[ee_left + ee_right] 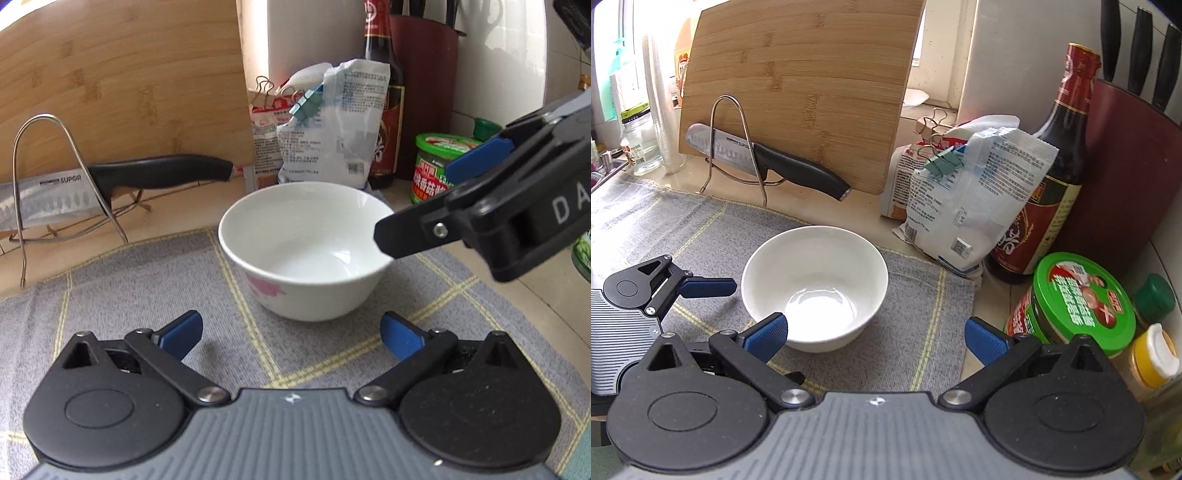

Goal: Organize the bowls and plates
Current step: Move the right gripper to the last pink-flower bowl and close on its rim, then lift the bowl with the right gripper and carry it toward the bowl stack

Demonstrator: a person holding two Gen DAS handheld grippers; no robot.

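Note:
A white bowl (306, 247) with a pink flower print stands upright and empty on a grey checked cloth (147, 295). My left gripper (291, 338) is open, just in front of the bowl, jaws wide, touching nothing. My right gripper (875, 338) is open, its left pad (764, 336) close beside the bowl (816, 284), its right pad off to the right. In the left wrist view the right gripper (443, 195) reaches in from the right over the bowl's rim. The left gripper (676, 291) shows at the left of the right wrist view.
A bamboo cutting board (801, 85) and a knife (768, 162) in a wire rack (738, 147) stand behind the cloth. Clipped bags (960, 199), a dark sauce bottle (1049, 184), green-lidded jars (1082, 299) and a knife block (1126, 166) crowd the right.

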